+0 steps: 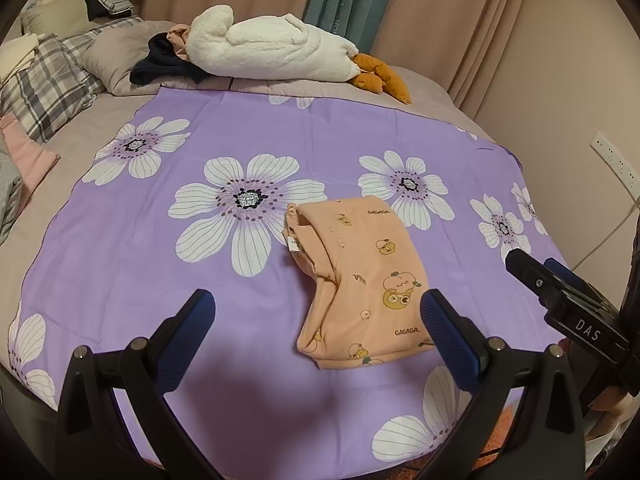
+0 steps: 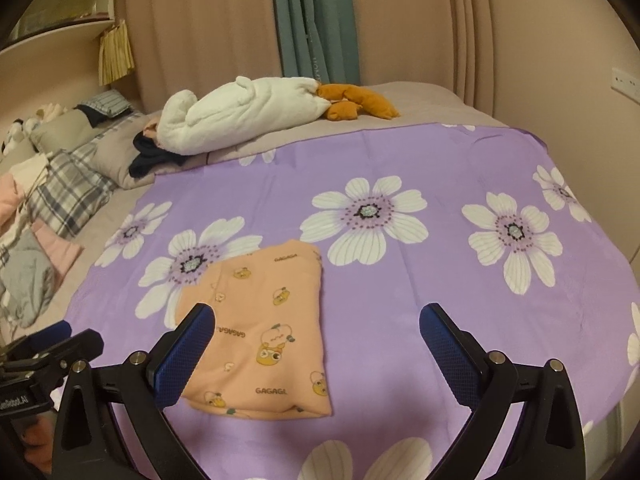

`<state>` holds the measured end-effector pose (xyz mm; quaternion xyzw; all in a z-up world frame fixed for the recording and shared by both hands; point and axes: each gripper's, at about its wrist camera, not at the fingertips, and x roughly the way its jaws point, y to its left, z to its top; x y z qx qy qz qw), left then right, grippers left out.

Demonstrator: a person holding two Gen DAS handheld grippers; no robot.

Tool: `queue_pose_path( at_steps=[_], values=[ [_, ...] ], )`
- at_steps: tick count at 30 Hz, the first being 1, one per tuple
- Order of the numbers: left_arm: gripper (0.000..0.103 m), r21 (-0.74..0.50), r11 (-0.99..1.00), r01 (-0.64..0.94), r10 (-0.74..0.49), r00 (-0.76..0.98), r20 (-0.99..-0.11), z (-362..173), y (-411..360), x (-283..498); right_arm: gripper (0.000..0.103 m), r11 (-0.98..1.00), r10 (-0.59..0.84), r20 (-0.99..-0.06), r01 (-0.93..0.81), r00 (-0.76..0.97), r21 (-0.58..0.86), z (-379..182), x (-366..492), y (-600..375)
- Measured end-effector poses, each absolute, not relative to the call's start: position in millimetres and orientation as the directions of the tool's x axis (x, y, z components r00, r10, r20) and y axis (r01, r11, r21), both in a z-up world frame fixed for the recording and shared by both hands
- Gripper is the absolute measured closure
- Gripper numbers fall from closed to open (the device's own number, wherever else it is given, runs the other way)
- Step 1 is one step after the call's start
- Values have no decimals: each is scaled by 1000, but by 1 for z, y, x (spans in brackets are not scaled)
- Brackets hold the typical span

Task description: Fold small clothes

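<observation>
A small peach garment with cartoon prints [image 1: 360, 280] lies folded into a compact rectangle on the purple flowered cloth [image 1: 120, 248]. It also shows in the right wrist view [image 2: 264, 332]. My left gripper [image 1: 318, 316] is open and empty, held above the cloth just in front of the garment, its right finger over the garment's near corner. My right gripper [image 2: 316, 330] is open and empty, hovering above the garment's right side. The right gripper's body also shows at the right edge of the left wrist view [image 1: 568, 300].
A white plush goose with orange feet [image 1: 272, 48] lies at the far side of the bed. Plaid pillows [image 1: 44, 84] and dark clothes [image 1: 160, 64] sit at the far left. Pink and grey clothes [image 2: 36, 264] lie left of the cloth. The wall [image 1: 580, 100] is close on the right.
</observation>
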<state>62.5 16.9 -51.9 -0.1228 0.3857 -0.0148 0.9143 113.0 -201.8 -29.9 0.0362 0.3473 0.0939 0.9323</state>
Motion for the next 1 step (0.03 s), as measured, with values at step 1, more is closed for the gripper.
queue_pose_path(
  at_steps=[1],
  values=[
    [0, -237, 969, -71, -120, 702, -702, -51, 17, 62, 2, 980, 200, -640, -150, 742, 133, -30, 112, -202]
  ],
)
